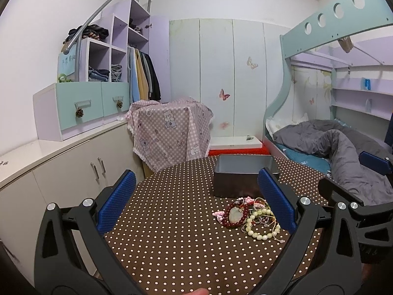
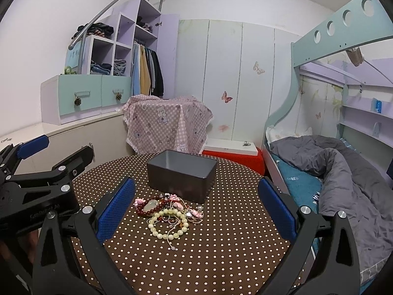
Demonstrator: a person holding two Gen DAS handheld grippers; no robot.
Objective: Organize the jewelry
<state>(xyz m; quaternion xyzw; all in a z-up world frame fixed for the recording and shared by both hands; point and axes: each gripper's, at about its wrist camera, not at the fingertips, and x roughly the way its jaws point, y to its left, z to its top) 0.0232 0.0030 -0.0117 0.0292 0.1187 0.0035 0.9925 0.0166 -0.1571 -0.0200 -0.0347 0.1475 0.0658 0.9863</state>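
A tangled pile of jewelry (image 2: 169, 215) lies on the round brown polka-dot table (image 2: 221, 245), with a pale green bead bracelet (image 2: 167, 226), a dark red bead bracelet (image 2: 147, 211) and pink pieces. Just behind it stands an open grey metal box (image 2: 181, 174), apparently empty. My right gripper (image 2: 196, 206) is open and empty, held above the table in front of the pile. My left gripper (image 1: 196, 196) is open and empty, left of the pile (image 1: 250, 216); the box (image 1: 240, 177) is ahead of it. The left gripper also shows in the right wrist view (image 2: 36, 157).
A low cabinet (image 1: 61, 162) runs along the left wall. A pink checked cloth covers a piece of furniture (image 1: 169, 132) behind the table. A bunk bed with a grey duvet (image 2: 343, 172) is on the right. A red stool (image 2: 235, 159) stands behind the table.
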